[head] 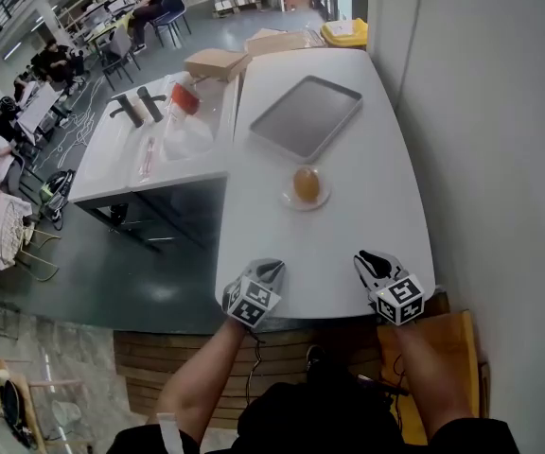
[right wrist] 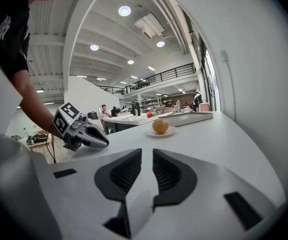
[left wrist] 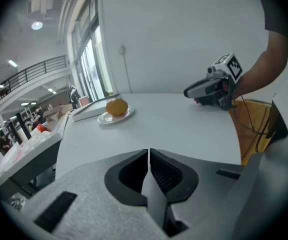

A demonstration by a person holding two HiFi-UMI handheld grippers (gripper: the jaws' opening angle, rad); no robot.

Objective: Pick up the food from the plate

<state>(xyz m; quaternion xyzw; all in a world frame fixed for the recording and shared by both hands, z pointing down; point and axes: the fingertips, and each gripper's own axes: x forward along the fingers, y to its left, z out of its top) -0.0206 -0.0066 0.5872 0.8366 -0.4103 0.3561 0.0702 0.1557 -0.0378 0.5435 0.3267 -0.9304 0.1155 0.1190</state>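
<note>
We hold the left gripper with its jaws pressed together, nothing between them, and the right gripper with its jaws drawn almost together, only a thin slit left between the ribbed pads and nothing caught in it. Both tools sit side by side at the near edge of the white table, apart from each other, tips facing away from us; we cannot tell whether they touch the tabletop. Further out on the table, well apart from both grippers, the food, a round orange-brown piece, lies on a small white plate. Just beyond the plate we see a shallow grey tray, lying flat and turned at an angle to the table edge. A pale wall runs along the table's right side. To the left stands a second table that carries two dark bottles and a cardboard box.
</note>
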